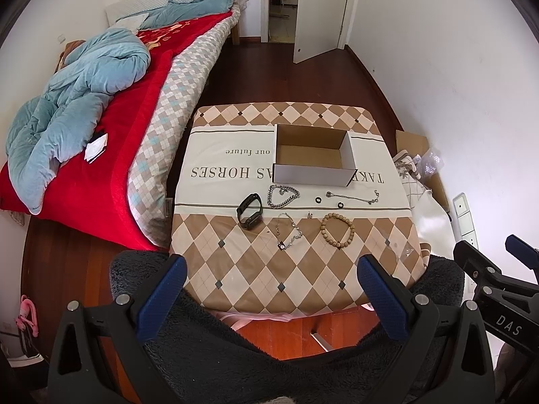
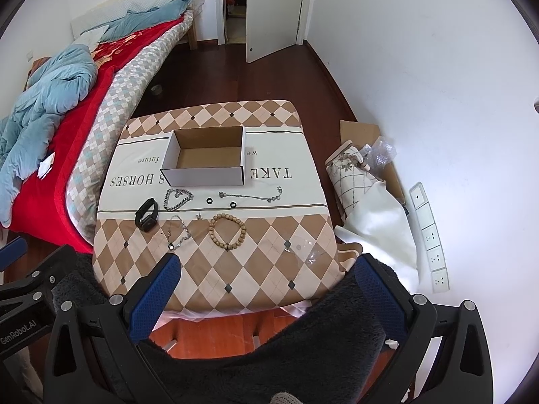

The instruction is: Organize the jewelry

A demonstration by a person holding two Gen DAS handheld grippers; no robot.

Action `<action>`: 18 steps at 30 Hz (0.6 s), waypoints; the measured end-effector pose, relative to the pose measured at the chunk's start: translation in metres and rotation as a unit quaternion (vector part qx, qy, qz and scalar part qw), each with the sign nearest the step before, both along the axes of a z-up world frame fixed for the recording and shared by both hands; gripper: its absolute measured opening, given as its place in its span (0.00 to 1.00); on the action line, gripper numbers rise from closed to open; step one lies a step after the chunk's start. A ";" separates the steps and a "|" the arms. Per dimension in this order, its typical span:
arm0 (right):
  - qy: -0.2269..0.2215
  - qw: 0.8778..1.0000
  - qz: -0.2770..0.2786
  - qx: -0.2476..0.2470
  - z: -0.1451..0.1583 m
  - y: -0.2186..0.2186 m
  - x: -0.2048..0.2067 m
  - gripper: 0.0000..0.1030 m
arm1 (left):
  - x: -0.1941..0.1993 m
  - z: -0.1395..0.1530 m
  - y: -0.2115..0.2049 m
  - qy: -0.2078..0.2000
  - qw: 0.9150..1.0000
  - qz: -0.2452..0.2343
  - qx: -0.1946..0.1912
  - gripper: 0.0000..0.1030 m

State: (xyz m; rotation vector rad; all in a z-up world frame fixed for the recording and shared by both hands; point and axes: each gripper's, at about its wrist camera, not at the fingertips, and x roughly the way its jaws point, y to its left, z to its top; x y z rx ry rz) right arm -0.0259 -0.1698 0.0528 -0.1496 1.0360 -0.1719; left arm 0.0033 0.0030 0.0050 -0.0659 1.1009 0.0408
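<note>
An empty open cardboard box [image 1: 315, 158] [image 2: 205, 158] stands on the cloth-covered table [image 1: 269, 269] [image 2: 256, 262]. In front of it lie a black watch band [image 1: 250, 210] [image 2: 147, 214], a thick silver chain [image 1: 282, 195] [image 2: 178, 198], a thin silver necklace [image 1: 288, 232] [image 2: 177, 232], a wooden bead bracelet [image 1: 338, 230] [image 2: 227, 231], a thin chain [image 1: 353, 197] [image 2: 251, 196] and two small black rings [image 1: 318, 199] [image 2: 210, 200]. My left gripper [image 1: 273, 296] and right gripper [image 2: 266, 296] are open and empty, held back above the table's near edge.
A bed [image 1: 111, 141] with a red blanket and blue quilt stands left of the table. Cardboard, fabric and bubble wrap [image 2: 363, 168] lie on the floor at the right by the wall. A power strip [image 2: 429, 235] lies there too. An open door [image 1: 320, 10] is at the back.
</note>
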 end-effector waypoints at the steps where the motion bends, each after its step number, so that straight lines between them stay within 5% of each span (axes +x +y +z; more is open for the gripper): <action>1: 0.000 1.000 0.000 0.001 0.000 -0.001 0.000 1.00 | 0.000 0.000 0.000 0.000 1.000 0.000 0.000 1.00; 18: -0.002 1.000 0.000 0.000 0.002 -0.003 0.000 1.00 | -0.001 0.000 0.000 -0.001 1.000 0.000 -0.001 1.00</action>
